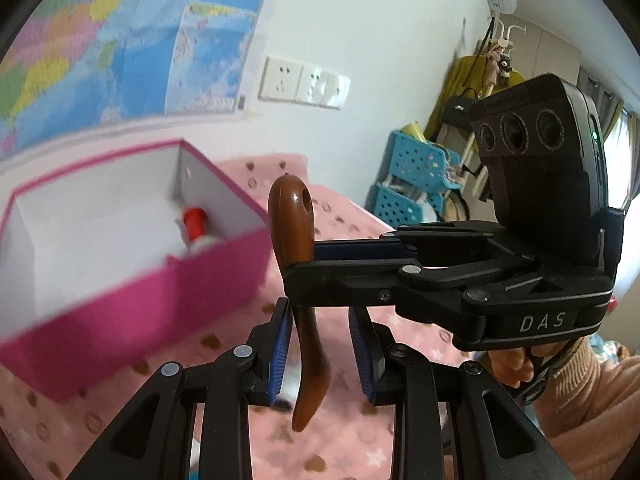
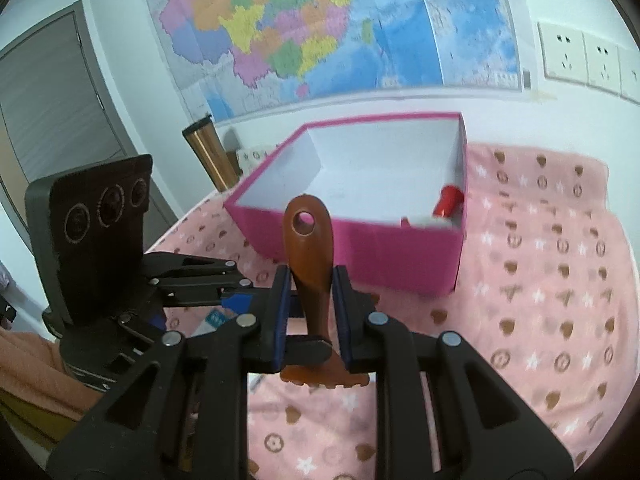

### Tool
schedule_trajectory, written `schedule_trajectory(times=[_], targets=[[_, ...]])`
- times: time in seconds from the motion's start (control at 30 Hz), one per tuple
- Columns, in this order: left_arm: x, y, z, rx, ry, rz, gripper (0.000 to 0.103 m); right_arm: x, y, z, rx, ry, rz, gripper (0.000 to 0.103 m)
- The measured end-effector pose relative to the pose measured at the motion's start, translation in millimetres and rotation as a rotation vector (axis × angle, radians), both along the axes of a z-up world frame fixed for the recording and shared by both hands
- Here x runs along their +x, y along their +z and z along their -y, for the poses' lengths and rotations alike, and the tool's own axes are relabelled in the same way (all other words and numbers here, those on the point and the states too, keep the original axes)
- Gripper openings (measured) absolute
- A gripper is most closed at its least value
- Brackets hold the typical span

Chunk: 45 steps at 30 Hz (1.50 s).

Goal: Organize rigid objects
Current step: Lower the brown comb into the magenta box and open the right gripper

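Note:
A brown wooden comb (image 1: 294, 224) with a hole in its handle hangs above the pink cloth, handle up and teeth down. In the left wrist view my left gripper (image 1: 320, 308) is shut on its lower part, blue pads on either flat side. My right gripper (image 1: 302, 266) reaches in from the right and is shut on the handle. In the right wrist view the comb (image 2: 310, 248) stands between the right gripper's (image 2: 312, 276) pads, and a left gripper (image 2: 316, 350) finger crosses it lower down. Beyond stands a pink box (image 2: 360, 256) holding a red-capped item (image 2: 448, 202).
A pink patterned cloth (image 2: 540, 280) covers the surface. The pink box (image 1: 120, 280) sits left of the comb. A copper tumbler (image 2: 208, 152) stands by the wall, behind the box's left corner. Blue baskets (image 1: 416, 168) are off to the right. A hand in a pink sleeve (image 1: 580, 392) holds the right gripper.

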<state>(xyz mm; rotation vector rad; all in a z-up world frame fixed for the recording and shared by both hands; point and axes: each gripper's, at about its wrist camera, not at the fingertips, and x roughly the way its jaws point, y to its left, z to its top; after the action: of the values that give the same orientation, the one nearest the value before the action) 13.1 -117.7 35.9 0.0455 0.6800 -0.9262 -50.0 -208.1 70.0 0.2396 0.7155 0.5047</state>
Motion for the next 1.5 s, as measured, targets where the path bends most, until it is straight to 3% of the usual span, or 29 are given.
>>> schedule_trajectory(times=[0.23,0.6,0.87,1.23,1.33,1.5], targets=[[25.5,32.0,-0.3,-0.003,0.045,0.064,0.029,34.2,29.0,3.5,0.006,-0.021,0.062,0.023],[82.3,48.9,-6.3,-0.015,0.114,0.040,0.029,93.4,43.2,6.4,0.027,-0.063,0.069,0.023],[116.6,40.2,-2.5,0.007,0.144,-0.008,0.029,126.3,29.8,7.9,0.032,-0.091,0.020,0.023],[151.6,0.2,7.2,0.060,0.149,-0.125,0.029,159.6,-14.8,16.2,0.070,-0.125,-0.145,0.023],[158.0,-8.6,8.6,0.074,0.160,-0.151,0.029,168.2,-29.0,20.7,0.057,-0.172,-0.199,0.025],[158.0,-11.7,2.5,0.089,0.179,-0.146,0.031,166.6,-33.3,32.5,0.014,-0.265,-0.196,0.030]])
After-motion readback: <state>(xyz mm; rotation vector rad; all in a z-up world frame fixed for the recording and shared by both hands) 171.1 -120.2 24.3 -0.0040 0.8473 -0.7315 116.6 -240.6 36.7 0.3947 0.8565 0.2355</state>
